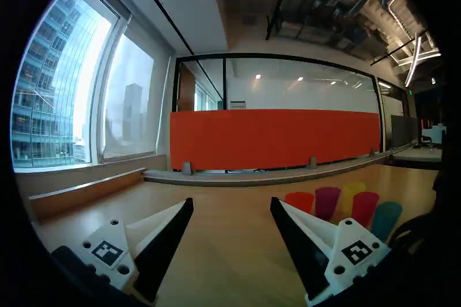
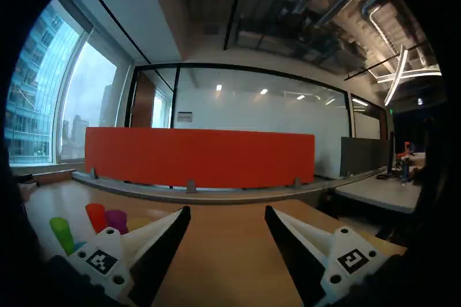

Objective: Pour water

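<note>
Several coloured plastic cups stand in a cluster on the wooden table: an orange cup (image 1: 299,201), a magenta cup (image 1: 327,201), a yellow cup (image 1: 352,194), a red cup (image 1: 365,207) and a teal cup (image 1: 386,219), to the right in the left gripper view. My left gripper (image 1: 231,212) hovers over the table, open, nothing between its fingers, cups just beyond its right finger. In the right gripper view a green cup (image 2: 61,234), an orange cup (image 2: 96,216) and a purple cup (image 2: 116,220) stand at lower left. My right gripper (image 2: 226,218) is open and empty, cups left of its left finger.
An orange partition screen (image 1: 275,138) runs along the table's far edge (image 1: 253,177), also seen as the orange screen (image 2: 199,157). Large windows (image 1: 63,94) are on the left. A second desk (image 2: 380,189) with small items stands to the right. Bare table wood (image 2: 225,255) lies ahead.
</note>
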Demonstrator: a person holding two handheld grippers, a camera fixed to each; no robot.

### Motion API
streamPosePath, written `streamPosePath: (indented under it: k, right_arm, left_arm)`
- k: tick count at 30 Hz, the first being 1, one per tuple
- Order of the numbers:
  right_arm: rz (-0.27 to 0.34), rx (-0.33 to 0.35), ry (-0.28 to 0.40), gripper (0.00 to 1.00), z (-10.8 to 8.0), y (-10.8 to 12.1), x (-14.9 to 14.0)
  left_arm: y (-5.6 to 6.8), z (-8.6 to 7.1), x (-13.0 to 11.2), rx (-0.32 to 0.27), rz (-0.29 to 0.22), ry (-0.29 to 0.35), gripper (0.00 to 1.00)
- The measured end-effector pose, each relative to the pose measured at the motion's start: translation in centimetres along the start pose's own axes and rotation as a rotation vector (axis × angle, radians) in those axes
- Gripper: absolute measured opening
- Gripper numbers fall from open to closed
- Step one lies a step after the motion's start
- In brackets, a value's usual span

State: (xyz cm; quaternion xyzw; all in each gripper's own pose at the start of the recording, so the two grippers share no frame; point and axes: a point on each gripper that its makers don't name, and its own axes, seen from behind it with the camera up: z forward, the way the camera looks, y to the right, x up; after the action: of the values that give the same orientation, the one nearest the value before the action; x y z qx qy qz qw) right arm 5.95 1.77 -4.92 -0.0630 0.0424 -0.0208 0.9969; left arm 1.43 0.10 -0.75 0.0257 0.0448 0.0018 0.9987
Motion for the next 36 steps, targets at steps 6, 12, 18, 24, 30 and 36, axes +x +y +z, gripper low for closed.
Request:
streamPosePath:
  k: [6,12,18,24,30,36]
  right_arm:
    - [0.002,0.000,0.002,1.00,0.0,0.0,0.3]
    - [-0.002,-0.004,0.003,1.00,-0.1,0.3,0.6]
    - [-0.002,-0.004,0.007,1.00,0.0,0.3,0.8]
    - [-0.002,-0.003,0.009,1.00,0.0,0.3,0.8]
    - [-0.004,-0.001,0.009,1.00,0.0,0.3,0.7]
    - [-0.005,0.003,0.011,1.00,-0.1,0.2,0.7]
  left_arm:
    - [-0.1,0.3,-0.8,0.003,-0.003,-0.010,1.00]
    - [-0.1,0.5,-1.2,0.001,-0.011,-0.018,1.00]
    - [0.0,0.7,-1.4,-0.005,-0.008,-0.029,1.00]
    - [0.1,0.9,-2.0,-0.010,-0.009,-0.053,1.00]
    - [0.2,0.9,-2.3,-0.015,-0.009,-0.064,1.00]
    - [0.3,1.0,-2.4,-0.022,-0.009,-0.065,1.00]
